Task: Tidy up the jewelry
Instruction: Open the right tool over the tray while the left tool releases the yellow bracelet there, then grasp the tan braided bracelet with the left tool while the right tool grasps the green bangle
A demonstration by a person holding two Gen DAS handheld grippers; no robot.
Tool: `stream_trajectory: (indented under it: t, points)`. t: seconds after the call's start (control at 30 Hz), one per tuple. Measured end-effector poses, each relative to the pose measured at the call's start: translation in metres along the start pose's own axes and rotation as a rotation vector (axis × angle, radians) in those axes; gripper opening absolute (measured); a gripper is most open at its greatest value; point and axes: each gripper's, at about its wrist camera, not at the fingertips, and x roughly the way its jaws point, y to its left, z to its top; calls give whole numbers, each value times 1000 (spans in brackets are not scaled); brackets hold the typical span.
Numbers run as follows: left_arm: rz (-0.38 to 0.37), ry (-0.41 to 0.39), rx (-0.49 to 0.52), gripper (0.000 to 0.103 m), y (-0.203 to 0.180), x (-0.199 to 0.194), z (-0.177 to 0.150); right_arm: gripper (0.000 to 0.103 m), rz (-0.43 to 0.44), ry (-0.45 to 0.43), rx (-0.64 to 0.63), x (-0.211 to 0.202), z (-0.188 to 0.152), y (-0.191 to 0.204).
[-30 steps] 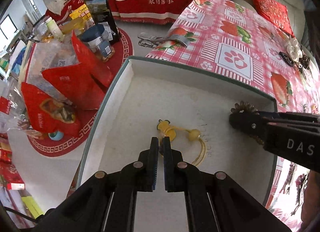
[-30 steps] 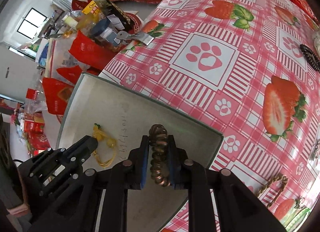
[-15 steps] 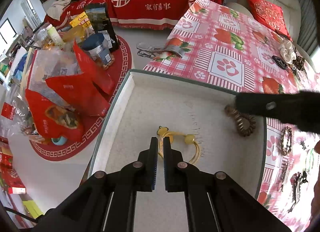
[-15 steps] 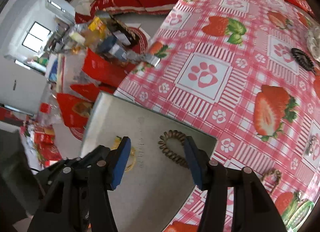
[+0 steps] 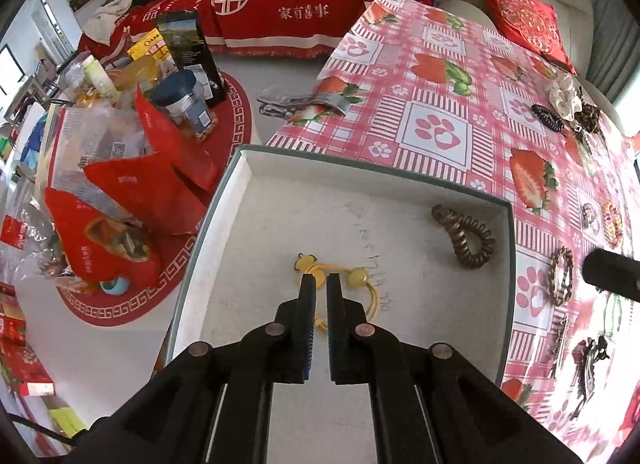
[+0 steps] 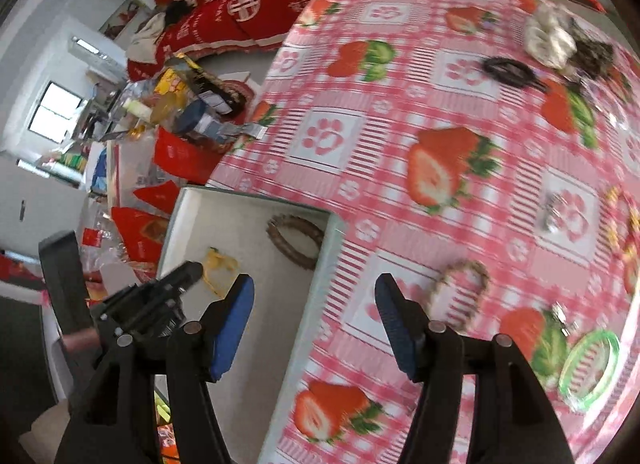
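Observation:
A white box with a green rim (image 5: 400,174) stands on the strawberry tablecloth. In it lie a brown spiral hair tie (image 5: 466,238) near the right wall and a yellow hair tie (image 5: 348,284) in the middle. Both show in the right wrist view, the brown tie (image 6: 296,238) and the yellow tie (image 6: 218,266). My left gripper (image 5: 318,284) is shut and empty, hovering over the yellow tie. My right gripper (image 6: 314,296) is open and empty above the box's right rim (image 6: 320,292). A beaded bracelet (image 6: 460,288) lies just beyond its right finger.
More jewelry lies on the cloth: a green bangle (image 6: 588,368), a black spiral tie (image 5: 546,116), a white scrunchie (image 5: 564,94), and dark clips (image 5: 588,360). Bags and bottles (image 5: 120,144) stand on the floor left of the table.
My right gripper opened and dropped the brown spiral tie into the box, then drew back to the right over the rim. My left gripper stayed shut and rose slightly.

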Motion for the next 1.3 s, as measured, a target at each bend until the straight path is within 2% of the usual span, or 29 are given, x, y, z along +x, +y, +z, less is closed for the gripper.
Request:
stream_trajectory:
  t: [0.07,0.1,0.13,0.17,0.2,0.3,0.4,0.5,0.67,0.73,0.8,0.83,1.1,1.3]
  points:
    - [-12,0,-10,11,1,-4,1,66,-13,-5,22,-8,-6,-11]
    - [-14,1,-12,20,1,-5,2,66,-22,-7,32,-12,-10,-17]
    - [-17,3,-15,85,1,-7,2,66,-36,-10,44,-17,-14,-24]
    - [-9,8,-21,103,1,-9,3,66,-46,-12,51,-20,-18,-29]
    - [11,-14,-30,103,0,-10,3,66,-62,-14,64,-26,-23,-38]
    - [18,-9,0,103,-7,-6,3,67,-95,-13,103,-38,-35,-60]
    - [66,-25,54,103,-19,-4,2,67,-130,-9,150,-47,-47,-84]
    - [74,-35,93,103,-34,-3,1,79,-158,-1,208,-55,-60,-108]
    - [52,-7,152,103,-67,6,2,79,-176,-2,263,-66,-75,-135]
    - [17,13,188,103,-83,8,6,80,-180,-5,283,-71,-79,-145]
    - [-4,14,217,103,-101,7,9,83,-186,-7,298,-75,-83,-153]
    - [-20,14,233,103,-111,6,10,89,-182,-7,310,-78,-84,-159]
    - [-86,10,328,103,-175,-9,9,89,-156,-22,388,-90,-94,-196]
    - [-107,31,376,103,-207,-12,-1,90,-194,-39,350,-98,-91,-210]
